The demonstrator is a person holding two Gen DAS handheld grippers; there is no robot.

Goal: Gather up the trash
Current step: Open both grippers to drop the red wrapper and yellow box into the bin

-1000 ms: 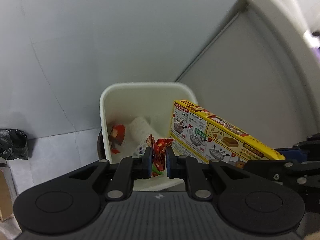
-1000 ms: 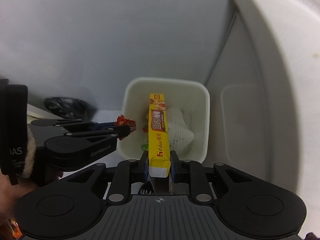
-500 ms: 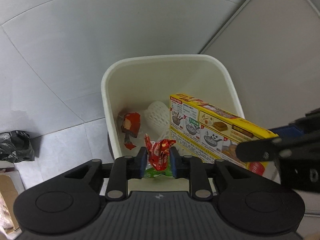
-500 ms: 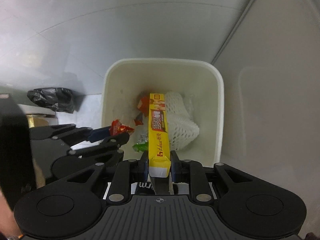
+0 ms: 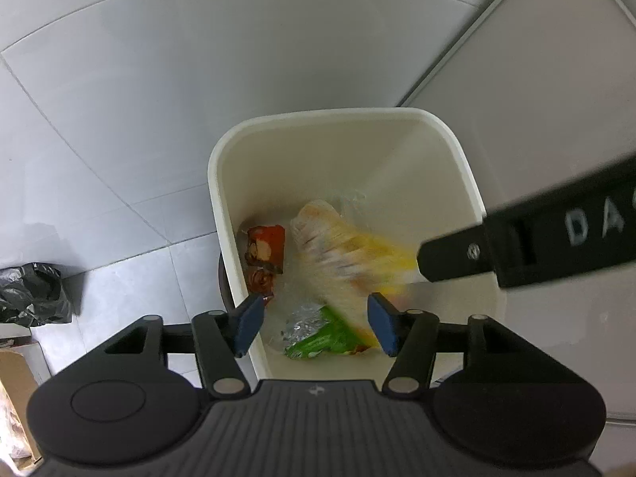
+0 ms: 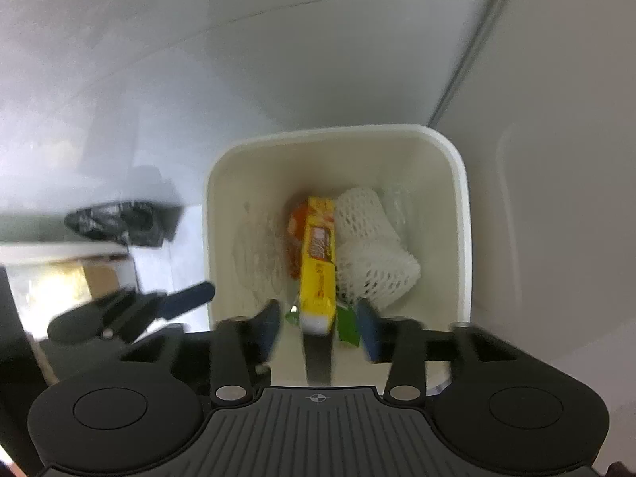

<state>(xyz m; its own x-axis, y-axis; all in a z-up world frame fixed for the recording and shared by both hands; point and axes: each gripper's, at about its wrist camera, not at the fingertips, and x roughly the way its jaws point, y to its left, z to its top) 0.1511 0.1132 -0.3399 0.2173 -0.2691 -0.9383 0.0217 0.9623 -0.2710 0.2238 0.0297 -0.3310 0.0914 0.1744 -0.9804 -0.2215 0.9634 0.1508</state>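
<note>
A white bin (image 5: 214,183) stands on the floor below both grippers. My left gripper (image 5: 316,328) hangs over its near edge, jaws opening, with nothing between the blue pads. My right gripper (image 6: 317,330) is also opening. The yellow box (image 6: 318,262) lies between its pads, free of them and blurred as it drops into the bin (image 6: 461,198). Inside lie a white foam net (image 6: 373,250), a red wrapper (image 5: 266,246) and a green wrapper (image 5: 322,338). The box (image 5: 369,254) shows as a yellow streak in the left wrist view.
A black bag (image 5: 31,298) lies on the tiled floor left of the bin, with a cardboard box (image 5: 16,381) nearer me. A pale cabinet panel (image 5: 536,99) rises on the right. The left gripper (image 6: 187,300) sits left of the bin in the right wrist view.
Both grippers sank over the bin and opened. The left let go of its red wrapper, and the right let go of the yellow box, which is falling in.
</note>
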